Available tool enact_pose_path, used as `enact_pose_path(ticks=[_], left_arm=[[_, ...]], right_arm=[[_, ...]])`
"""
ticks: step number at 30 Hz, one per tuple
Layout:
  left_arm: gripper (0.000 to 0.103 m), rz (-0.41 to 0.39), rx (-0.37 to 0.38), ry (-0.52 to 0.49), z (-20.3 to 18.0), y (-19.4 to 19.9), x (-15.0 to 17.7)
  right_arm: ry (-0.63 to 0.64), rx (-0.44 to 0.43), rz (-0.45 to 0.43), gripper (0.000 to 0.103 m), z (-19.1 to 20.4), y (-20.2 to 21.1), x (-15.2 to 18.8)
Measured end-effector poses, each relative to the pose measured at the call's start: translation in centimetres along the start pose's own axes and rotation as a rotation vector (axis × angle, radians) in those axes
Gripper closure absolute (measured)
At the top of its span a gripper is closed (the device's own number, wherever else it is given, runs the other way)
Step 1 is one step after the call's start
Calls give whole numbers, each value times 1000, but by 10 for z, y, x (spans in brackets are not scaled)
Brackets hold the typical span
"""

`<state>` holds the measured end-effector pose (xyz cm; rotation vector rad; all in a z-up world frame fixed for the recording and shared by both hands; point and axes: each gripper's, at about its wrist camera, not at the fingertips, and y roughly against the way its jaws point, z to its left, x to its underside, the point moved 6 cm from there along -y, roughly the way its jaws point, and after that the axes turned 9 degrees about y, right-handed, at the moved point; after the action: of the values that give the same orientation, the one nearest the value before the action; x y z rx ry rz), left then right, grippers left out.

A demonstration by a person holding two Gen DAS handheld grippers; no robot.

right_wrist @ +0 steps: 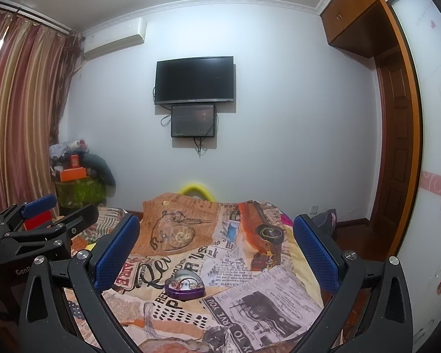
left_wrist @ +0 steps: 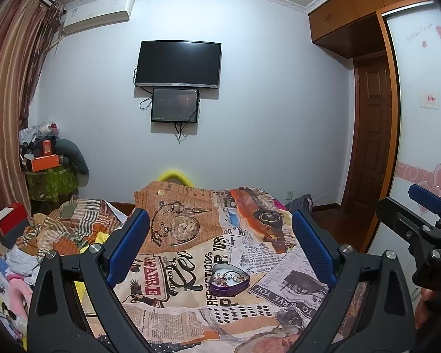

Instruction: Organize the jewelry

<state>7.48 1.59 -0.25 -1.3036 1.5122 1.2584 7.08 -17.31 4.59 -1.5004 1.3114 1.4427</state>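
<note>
A heart-shaped tin [left_wrist: 228, 281], filled with jewelry, is seen on the bed [left_wrist: 250, 259], resting on the newsprint-patterned cover. Both the left claw [left_wrist: 220, 250] and the right claw [right_wrist: 217, 253] are held released above it, nothing being gripped. No object lies between claws and tin. A TV [left_wrist: 178, 64] is mounted on the far wall, curtains [right_wrist: 20, 111] hang left.

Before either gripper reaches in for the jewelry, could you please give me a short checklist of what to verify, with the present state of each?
1. Left gripper open and empty: ok.
2. Right gripper open and empty: ok.
3. Heart-shaped purple tin lid off, contents reachable: ok.
4. Tin sitting level on the newspaper-print bedspread: cannot tell, the fabric is rumpled.
5. Jewelry pieces untangled: cannot tell, too small.
6. Path from both grippers to the tin free: ok.
</note>
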Motion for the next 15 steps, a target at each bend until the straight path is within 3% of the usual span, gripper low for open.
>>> enact_pose_path(ticks=[15], left_arm=[[4, -3, 22, 1, -1, 1, 1]], right_arm=[[-8, 9, 1, 0, -4, -2, 1]])
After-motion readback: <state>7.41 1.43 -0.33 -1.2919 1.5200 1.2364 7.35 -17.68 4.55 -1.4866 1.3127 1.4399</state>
